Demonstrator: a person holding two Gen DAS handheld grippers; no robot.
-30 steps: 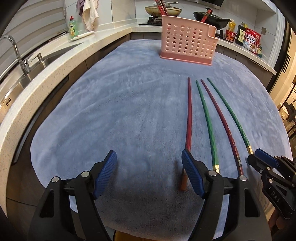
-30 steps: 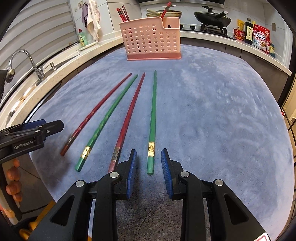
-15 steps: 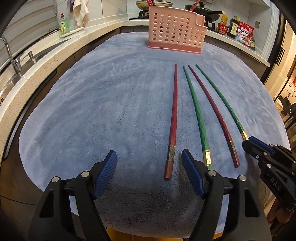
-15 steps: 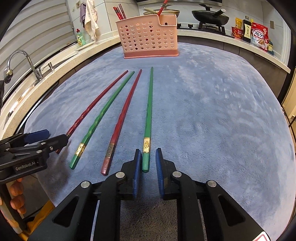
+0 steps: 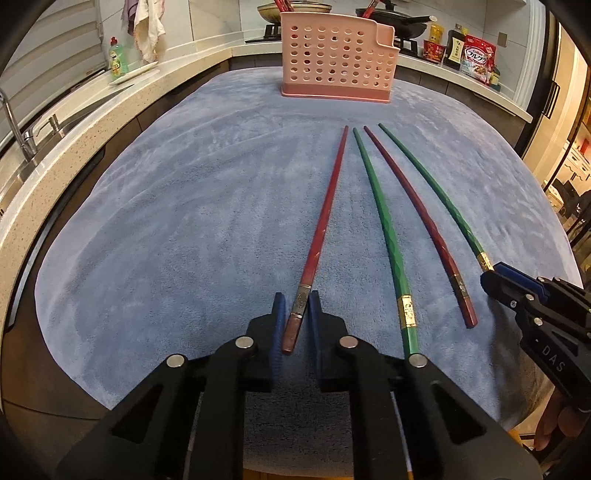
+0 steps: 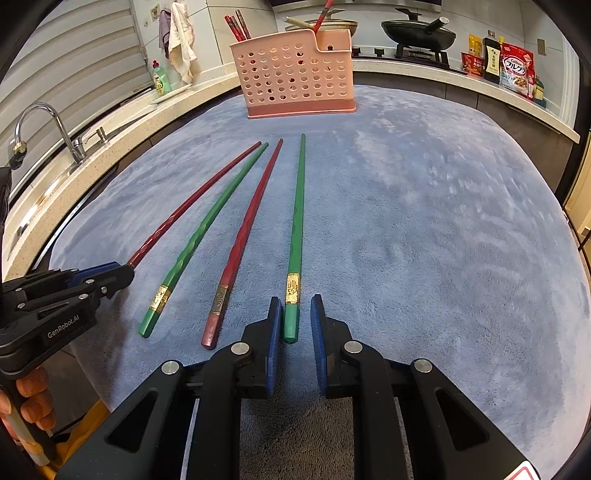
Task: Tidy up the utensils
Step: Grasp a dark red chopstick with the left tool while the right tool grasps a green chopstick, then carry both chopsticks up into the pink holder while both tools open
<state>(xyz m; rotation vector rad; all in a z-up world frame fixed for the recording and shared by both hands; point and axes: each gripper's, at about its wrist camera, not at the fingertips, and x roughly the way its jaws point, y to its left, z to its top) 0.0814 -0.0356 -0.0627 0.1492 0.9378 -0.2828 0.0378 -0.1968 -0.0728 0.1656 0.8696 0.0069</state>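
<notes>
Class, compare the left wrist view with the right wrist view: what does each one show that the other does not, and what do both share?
Only the left wrist view shows the left gripper from behind, its fingers either side of the leftmost red chopstick, not visibly pressing it.

Only the right wrist view shows the faucet, the chopsticks standing in the pink holder, and the right gripper flanking the rightmost green chopstick with a gap.

Both show four chopsticks on the blue cloth, the wok and the dish soap bottle.
</notes>
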